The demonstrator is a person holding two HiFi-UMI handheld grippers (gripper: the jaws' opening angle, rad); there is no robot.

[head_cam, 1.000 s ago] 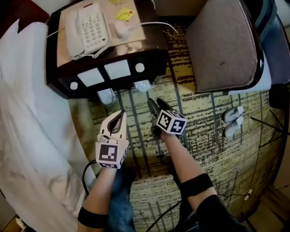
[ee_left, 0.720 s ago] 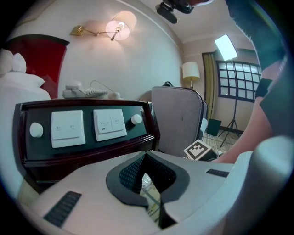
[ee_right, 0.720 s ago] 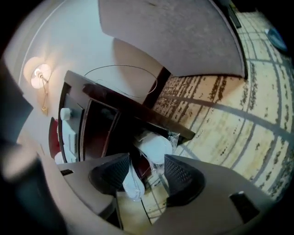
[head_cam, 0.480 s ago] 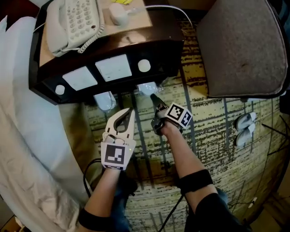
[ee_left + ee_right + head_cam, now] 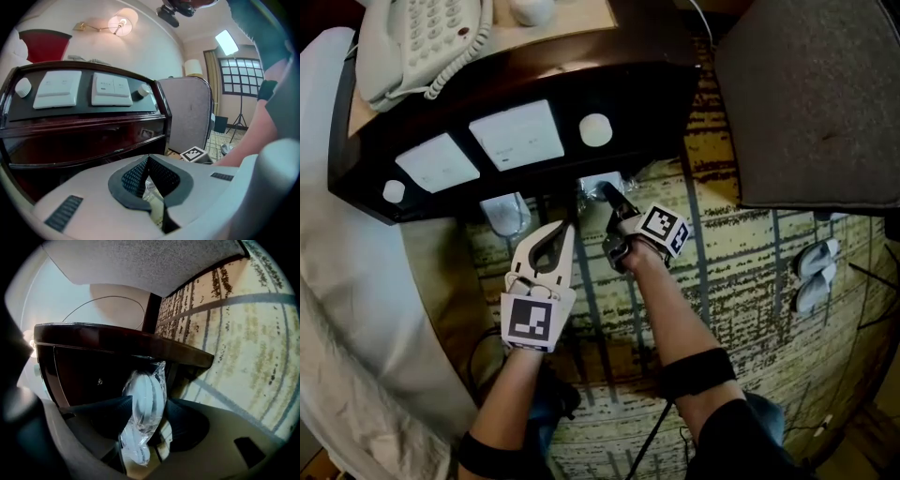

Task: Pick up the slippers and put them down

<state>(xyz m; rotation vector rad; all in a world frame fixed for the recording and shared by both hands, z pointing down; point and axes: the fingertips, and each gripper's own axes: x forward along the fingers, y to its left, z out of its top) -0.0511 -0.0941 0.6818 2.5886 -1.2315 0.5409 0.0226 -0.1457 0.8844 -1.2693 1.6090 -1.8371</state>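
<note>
Looking down from above, the left gripper [image 5: 566, 226] and the right gripper [image 5: 605, 191] both reach low at the front of the nightstand [image 5: 628, 89], whose overhang shades their tips. The right gripper view is clearer: its jaws stand half apart and pinch a plastic-wrapped pair of slippers [image 5: 143, 404] at the nightstand's foot. The left gripper view shows its jaws pressed together, holding nothing. Only the head view shows a second wrapped pack [image 5: 503, 214] near the left tips. It also shows a loose pair [image 5: 814, 272] on the carpet [image 5: 741, 281], well apart, by the chair [image 5: 816, 103].

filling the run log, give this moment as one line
right hand-held gripper: shut on slipper pack | left hand-held gripper: shut | second pack: on carpet
</note>
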